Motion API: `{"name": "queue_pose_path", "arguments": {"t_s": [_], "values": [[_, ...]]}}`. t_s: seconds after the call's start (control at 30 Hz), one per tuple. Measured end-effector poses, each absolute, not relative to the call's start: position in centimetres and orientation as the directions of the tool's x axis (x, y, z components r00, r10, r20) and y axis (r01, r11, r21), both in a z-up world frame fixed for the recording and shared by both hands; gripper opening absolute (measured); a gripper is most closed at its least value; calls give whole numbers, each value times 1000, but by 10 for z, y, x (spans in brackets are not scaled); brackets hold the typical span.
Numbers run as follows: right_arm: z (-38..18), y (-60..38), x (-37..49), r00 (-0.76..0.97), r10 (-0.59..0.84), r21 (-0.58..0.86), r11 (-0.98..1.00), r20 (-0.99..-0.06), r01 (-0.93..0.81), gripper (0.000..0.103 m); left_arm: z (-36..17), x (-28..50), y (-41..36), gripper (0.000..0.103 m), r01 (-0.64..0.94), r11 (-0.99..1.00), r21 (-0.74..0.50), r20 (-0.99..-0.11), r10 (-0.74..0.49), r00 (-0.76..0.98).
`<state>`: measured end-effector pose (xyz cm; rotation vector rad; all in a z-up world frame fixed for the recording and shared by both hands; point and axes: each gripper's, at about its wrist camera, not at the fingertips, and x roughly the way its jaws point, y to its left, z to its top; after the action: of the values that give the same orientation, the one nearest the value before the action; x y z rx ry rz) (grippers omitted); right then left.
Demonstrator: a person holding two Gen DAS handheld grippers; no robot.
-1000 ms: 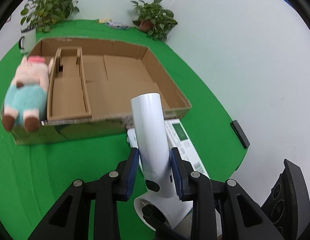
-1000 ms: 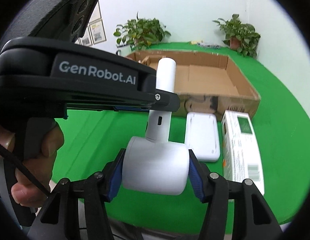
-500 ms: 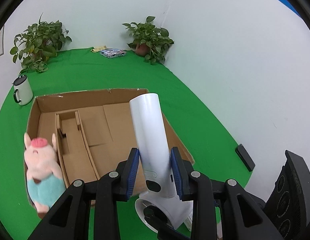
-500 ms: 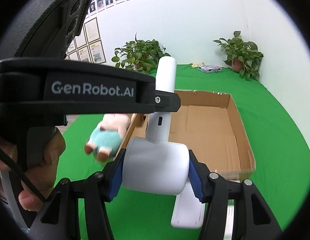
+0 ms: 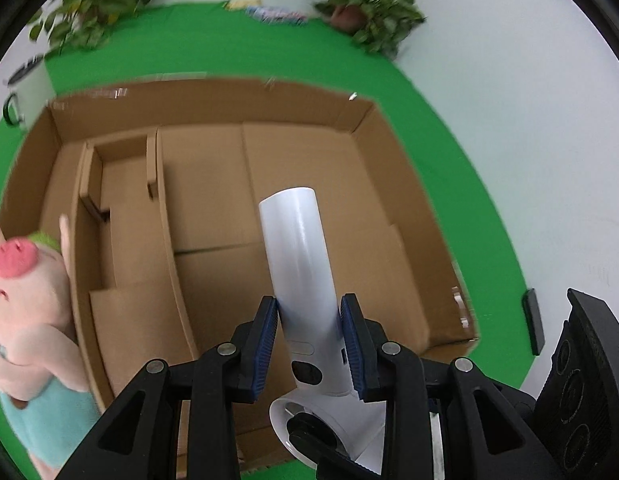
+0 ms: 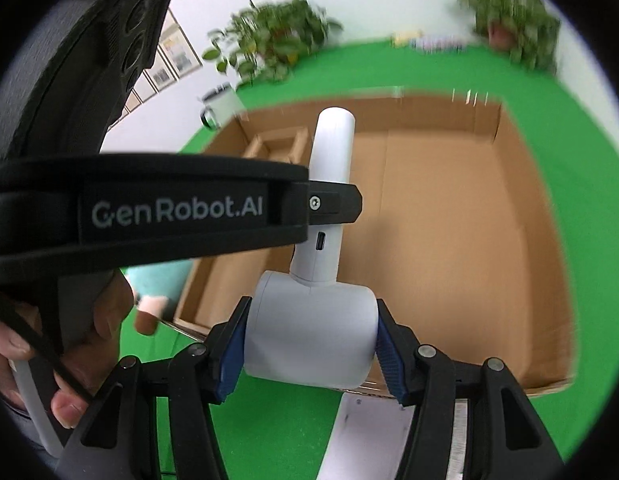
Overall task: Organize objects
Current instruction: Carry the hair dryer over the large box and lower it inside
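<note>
Though gripper-held above, cardboard box (image 5: 405,168) bare.

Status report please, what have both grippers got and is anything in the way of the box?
Left gripper, right gripper: both shut on white handheld device. Device above cardboard box. Nothing in the way; plush pig at box's left edge.

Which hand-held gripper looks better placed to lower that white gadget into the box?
Neither alone: the left hand-held gripper clamps the white gadget by its handle, the right hand-held gripper by its head, both over the cardboard box.

Plush pig (image 5: 27,320) against box (image 5: 393,168) left wall; mug (image 6: 218,106) behind box; divider insert (image 5: 121,216) inside left
</note>
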<state>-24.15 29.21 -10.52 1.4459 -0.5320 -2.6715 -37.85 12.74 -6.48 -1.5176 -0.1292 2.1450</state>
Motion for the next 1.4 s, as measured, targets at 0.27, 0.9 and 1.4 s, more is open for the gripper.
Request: {"name": "queue_pose_path", "arguments": {"t_s": [0.27,0.9,1.4], "values": [[-150,293,-256,-483,-287,401,-903,-827,-151,56,-108,-400,120,30,-284,-887,-363,-891,420,-171],[-138,282,-233,-502,-389,491,-867,-773,-83,50,-72,-341,49,43,-335,-905,-264,-866,375,-331],[-133,262,-237,-467,-396,469,-882,-791,-48,46,-100,-323,28,45,-317,-906,-282,-881,375,-288]]}}
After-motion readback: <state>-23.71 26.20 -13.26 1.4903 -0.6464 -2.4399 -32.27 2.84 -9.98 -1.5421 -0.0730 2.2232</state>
